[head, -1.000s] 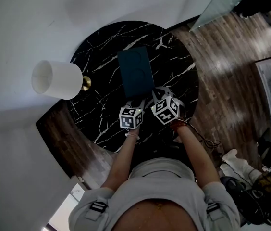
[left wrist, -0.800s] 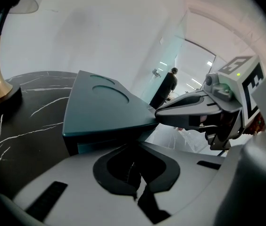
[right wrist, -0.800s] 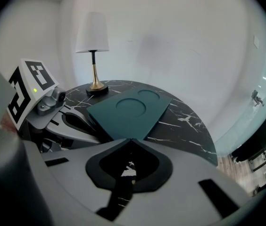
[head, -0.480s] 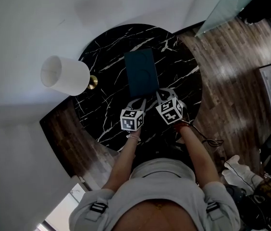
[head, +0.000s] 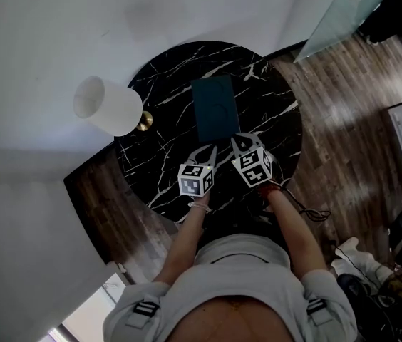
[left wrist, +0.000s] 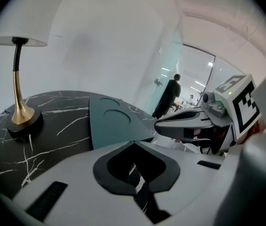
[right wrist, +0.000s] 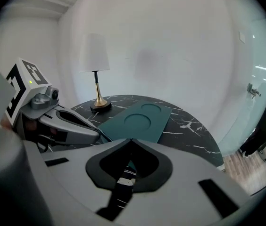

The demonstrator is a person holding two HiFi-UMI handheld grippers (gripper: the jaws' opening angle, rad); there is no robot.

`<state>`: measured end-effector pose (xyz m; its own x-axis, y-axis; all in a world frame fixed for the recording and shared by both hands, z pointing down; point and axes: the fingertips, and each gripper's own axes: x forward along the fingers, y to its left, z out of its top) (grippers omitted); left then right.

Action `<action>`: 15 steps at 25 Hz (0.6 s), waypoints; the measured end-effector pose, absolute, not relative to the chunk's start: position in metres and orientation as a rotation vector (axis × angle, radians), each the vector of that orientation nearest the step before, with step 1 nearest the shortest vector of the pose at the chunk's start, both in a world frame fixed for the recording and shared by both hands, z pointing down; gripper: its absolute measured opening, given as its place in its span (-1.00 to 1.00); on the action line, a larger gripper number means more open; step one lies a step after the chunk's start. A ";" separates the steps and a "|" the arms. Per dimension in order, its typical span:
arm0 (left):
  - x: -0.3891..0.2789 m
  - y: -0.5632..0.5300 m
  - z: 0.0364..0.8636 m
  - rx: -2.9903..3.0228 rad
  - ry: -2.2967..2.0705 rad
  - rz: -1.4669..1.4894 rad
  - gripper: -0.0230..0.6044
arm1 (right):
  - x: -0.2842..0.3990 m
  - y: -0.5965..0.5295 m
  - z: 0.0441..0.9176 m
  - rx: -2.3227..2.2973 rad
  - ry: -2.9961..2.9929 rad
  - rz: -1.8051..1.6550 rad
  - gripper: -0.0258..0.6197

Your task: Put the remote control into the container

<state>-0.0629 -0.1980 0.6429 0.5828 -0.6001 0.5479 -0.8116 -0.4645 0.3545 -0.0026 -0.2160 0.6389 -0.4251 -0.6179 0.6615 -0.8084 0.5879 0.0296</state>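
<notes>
Head view looked down on a round black marble table [head: 165, 130] set against a pale wall [head: 51, 34], with dark wood floor [head: 343, 134] to its right. A flat, dark green container [head: 215, 109] lay on the table near the middle. Its long side ran away from the person, and two shallow round hollows showed in its top. A lamp [head: 108, 107] with a white shade stood on a brass foot near the table's left edge, close to the container but apart from it.

The left gripper [head: 210, 149] and the right gripper [head: 236, 139] were held side by side above the near part of the table, both tilted downward and pointing toward the container's near end. The right one reached closer to it. Whether either touched the container could not be told.

Left gripper view showed that gripper's jaws pressed together with nothing between them. The container lay ahead on the marble, the lamp stood far to the left, and the other gripper's jaws showed on the right. A person [left wrist: 170, 94] stood well off beside a glass wall.

Right gripper view showed its own jaws pressed together too, and empty. The container lay straight ahead past the tips, the lamp stood behind it, and the left gripper was at the left.
</notes>
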 end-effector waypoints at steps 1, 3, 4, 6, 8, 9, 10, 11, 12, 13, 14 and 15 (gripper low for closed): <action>-0.063 -0.198 0.638 2.238 -1.125 0.474 -0.91 | -0.003 -0.215 0.635 1.133 -2.189 0.390 -0.88; -0.064 -0.199 0.630 2.265 -1.140 0.486 -0.91 | -0.004 -0.213 0.628 1.145 -2.203 0.388 -0.88; -0.064 -0.199 0.625 2.272 -1.147 0.485 -0.91 | -0.005 -0.213 0.625 1.149 -2.210 0.385 -0.88; -0.065 -0.200 0.617 2.275 -1.162 0.478 -0.91 | -0.006 -0.212 0.618 1.152 -2.228 0.381 -0.88; -0.066 -0.200 0.610 2.280 -1.172 0.465 -0.91 | -0.008 -0.211 0.610 1.155 -2.245 0.374 -0.88; -0.066 -0.200 0.605 2.284 -1.176 0.456 -0.91 | -0.009 -0.211 0.607 1.158 -2.253 0.369 -0.88; -0.066 -0.200 0.601 2.289 -1.181 0.448 -0.91 | -0.010 -0.210 0.603 1.162 -2.260 0.364 -0.88; -0.067 -0.201 0.597 2.296 -1.188 0.441 -0.91 | -0.011 -0.210 0.599 1.165 -2.267 0.359 -0.88; -0.067 -0.201 0.592 2.305 -1.198 0.438 -0.91 | -0.012 -0.210 0.595 1.168 -2.276 0.353 -0.88; -0.067 -0.202 0.587 2.318 -1.209 0.438 -0.91 | -0.012 -0.211 0.591 1.171 -2.285 0.345 -0.88; -0.067 -0.203 0.582 2.332 -1.221 0.440 -0.91 | -0.013 -0.211 0.587 1.175 -2.294 0.335 -0.88; -0.067 -0.204 0.576 2.345 -1.231 0.439 -0.91 | -0.014 -0.211 0.582 1.180 -2.303 0.323 -0.88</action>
